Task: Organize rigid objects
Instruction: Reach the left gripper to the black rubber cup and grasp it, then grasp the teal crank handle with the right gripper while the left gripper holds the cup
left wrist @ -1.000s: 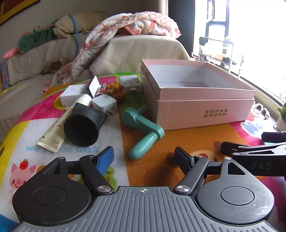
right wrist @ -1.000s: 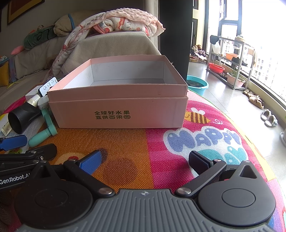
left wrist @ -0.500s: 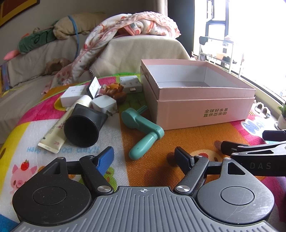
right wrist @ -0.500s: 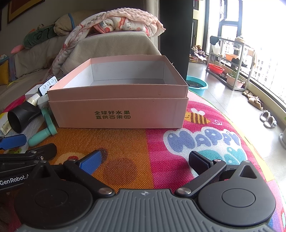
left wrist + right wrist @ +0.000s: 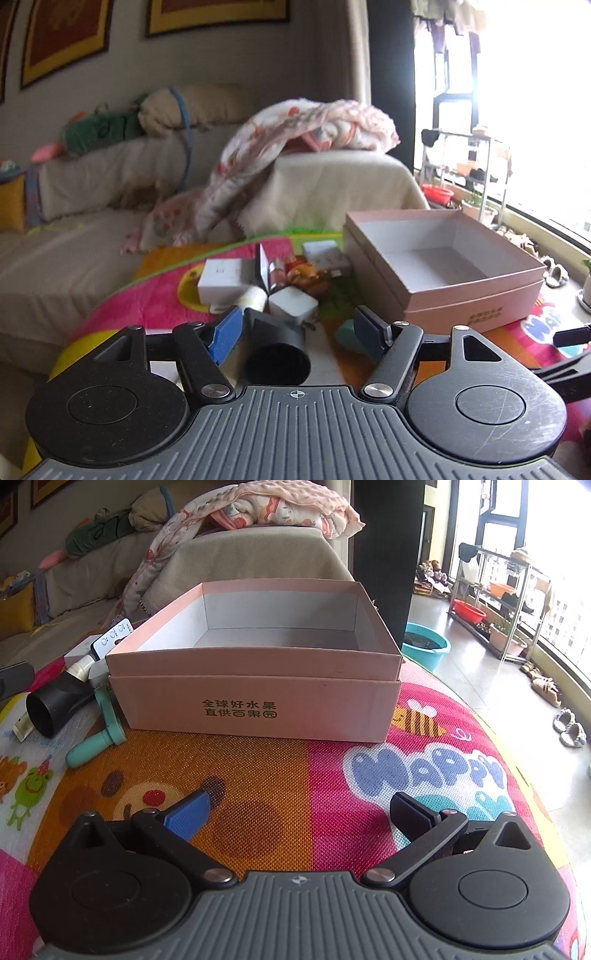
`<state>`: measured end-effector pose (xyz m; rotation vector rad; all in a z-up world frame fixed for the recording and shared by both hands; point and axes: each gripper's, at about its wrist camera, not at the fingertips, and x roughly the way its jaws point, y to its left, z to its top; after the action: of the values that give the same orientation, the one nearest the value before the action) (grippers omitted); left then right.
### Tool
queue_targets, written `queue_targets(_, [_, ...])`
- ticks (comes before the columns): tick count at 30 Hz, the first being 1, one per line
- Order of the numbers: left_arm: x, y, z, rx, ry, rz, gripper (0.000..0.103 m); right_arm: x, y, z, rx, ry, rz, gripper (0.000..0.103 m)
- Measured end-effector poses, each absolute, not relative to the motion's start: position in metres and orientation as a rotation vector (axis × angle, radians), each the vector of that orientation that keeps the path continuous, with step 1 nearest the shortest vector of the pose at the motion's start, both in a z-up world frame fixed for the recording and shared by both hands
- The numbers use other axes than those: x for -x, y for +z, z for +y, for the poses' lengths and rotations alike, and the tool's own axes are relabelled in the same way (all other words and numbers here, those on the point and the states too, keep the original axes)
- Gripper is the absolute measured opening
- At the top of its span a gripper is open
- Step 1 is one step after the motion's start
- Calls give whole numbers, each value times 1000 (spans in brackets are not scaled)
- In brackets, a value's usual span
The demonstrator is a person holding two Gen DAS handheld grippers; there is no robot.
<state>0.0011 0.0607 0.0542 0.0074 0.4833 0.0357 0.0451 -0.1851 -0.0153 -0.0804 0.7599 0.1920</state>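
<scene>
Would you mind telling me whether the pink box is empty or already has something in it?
Empty, as far as visible: the pink box shows only bare white walls and floor. The strip behind its front wall is hidden.

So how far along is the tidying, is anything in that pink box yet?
Nothing looks done: the pink box is empty. Both the left hand-held gripper and right hand-held gripper are open, holding nothing. The black funnel, teal handle and white boxes remain on the mat.

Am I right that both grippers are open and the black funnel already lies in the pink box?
Not quite. Both the left gripper and right gripper are open, but the pink box is empty in the right wrist view; the black funnel lies on the mat beside it.
</scene>
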Motion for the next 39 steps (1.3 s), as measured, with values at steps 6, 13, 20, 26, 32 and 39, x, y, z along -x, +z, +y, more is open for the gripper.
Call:
queue_targets(6, [-45, 23, 67, -17, 20, 621, 72, -45, -15, -187, 85, 208, 764, 103])
queue_targets(13, [-35, 6, 85, 79, -42, 629, 53, -44, -13, -186, 109, 225, 773, 103])
queue_targets(20, [30, 10, 109, 207, -52, 542, 53, -41, -8, -174, 61, 236, 775, 98])
queue_targets(26, [45, 10, 136, 374, -28, 467, 53, -48, 1, -113, 45, 380, 748, 84])
queue_targets(32, [48, 12, 136, 373, -38, 445, 53, -63, -2, -63, 31, 371, 741, 75])
queue_targets(39, [51, 10, 142, 413, -24, 432, 53, -69, 4, -48, -19, 383, 754, 72])
